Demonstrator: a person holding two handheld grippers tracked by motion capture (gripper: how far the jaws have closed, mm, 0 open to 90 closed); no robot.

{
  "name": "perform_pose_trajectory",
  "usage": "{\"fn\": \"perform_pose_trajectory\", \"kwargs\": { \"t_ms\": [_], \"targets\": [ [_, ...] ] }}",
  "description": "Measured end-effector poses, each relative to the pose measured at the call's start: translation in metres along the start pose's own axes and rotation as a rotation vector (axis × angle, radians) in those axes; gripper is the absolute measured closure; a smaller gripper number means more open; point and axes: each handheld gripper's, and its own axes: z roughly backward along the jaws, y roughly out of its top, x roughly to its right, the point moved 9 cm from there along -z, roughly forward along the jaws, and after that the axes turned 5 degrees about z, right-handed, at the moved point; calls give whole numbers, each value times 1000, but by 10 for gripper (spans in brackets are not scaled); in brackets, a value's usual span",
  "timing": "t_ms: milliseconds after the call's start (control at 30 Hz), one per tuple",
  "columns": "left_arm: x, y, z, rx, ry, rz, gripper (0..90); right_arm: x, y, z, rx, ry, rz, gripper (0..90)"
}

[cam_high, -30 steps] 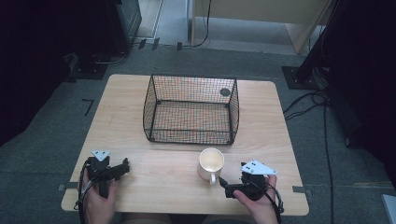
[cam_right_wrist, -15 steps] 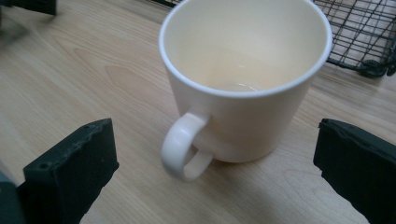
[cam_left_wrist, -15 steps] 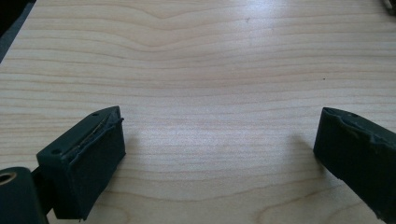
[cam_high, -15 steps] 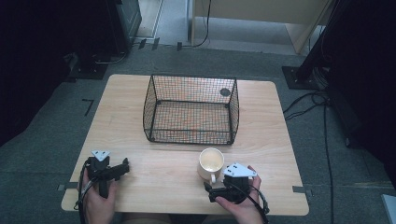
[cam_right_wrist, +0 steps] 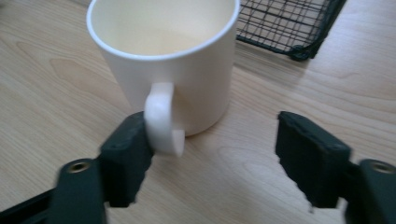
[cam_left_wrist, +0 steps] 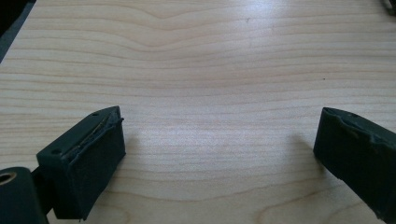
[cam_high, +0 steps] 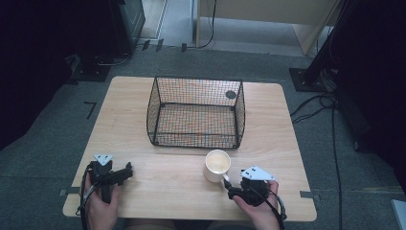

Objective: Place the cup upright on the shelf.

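No brand, label or writing readable anywhere on the white mug [cam_right_wrist: 163, 60], the wire basket [cam_high: 196, 112] or the wooden table [cam_high: 167, 177]. Standing upright on the table near its near edge, right of centre, just in front of the basket's near right corner: the mug, empty inside, handle [cam_right_wrist: 161, 119] turned toward the near side. Right gripper [cam_right_wrist: 212, 144] low over the table directly behind that handle, jaws spread wide apart, gripping nothing. In the right gripper view, handle lying at the inner face of the left-hand jaw, touching it or all but touching, hard to tell through the blur; right-hand jaw well apart from the mug, bare wood between them; mug body beyond the jaw tips, not between them. In the high view, right gripper [cam_high: 229, 189] held in a hand at the near right, pointing left and far toward the mug [cam_high: 218, 165]. Left gripper [cam_left_wrist: 219, 140] at the near left of the table, far from the mug, jaws likewise wide apart over bare wood grain, holding nothing.
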Motion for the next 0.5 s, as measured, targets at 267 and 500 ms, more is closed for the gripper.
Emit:
{"fn": "perform_pose_trajectory", "kwargs": {
  "t_ms": [267, 500],
  "targets": [
    [0, 0, 0, 0, 0, 0, 22, -3, 1, 0, 28, 62, 30, 599],
    [0, 0, 0, 1, 1, 0, 22, -13, 4, -4, 29, 117, 64, 787]
  ]
}}
